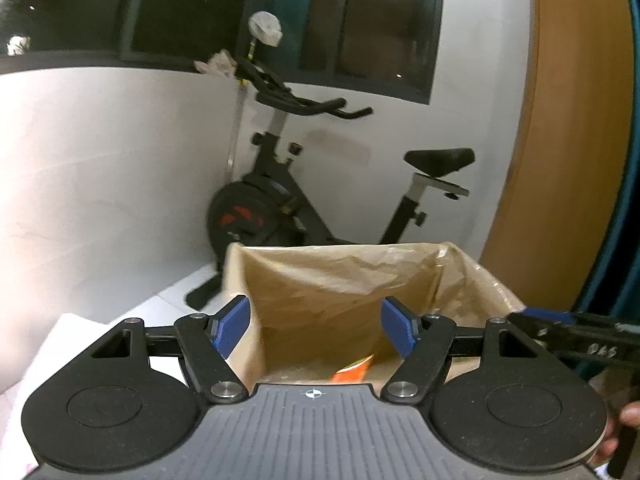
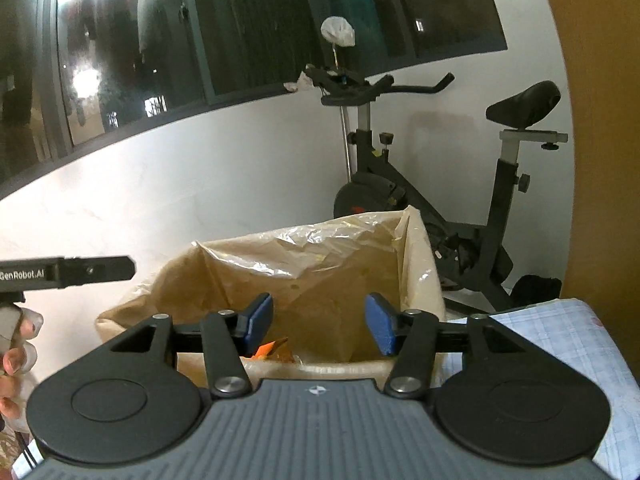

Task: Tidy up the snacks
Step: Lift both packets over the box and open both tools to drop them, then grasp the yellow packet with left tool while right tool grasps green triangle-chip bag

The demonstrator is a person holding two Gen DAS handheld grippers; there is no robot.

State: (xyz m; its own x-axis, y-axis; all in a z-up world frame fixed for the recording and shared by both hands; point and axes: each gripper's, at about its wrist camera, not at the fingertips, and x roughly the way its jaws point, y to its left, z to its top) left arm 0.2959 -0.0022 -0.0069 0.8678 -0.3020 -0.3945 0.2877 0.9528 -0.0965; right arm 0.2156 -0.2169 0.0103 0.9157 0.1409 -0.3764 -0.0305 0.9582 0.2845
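Left gripper (image 1: 316, 326) agape, empty | right gripper (image 2: 319, 322) likewise | orange packet (image 1: 354, 370) half-hidden in box (image 1: 320, 280)

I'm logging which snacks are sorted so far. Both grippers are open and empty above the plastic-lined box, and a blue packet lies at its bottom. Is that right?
Not quite: the packet at the bottom of the plastic-lined box is orange, not blue, as the left wrist view shows; the right wrist view catches it too. The rest holds: the left gripper and right gripper are open and empty above the box.
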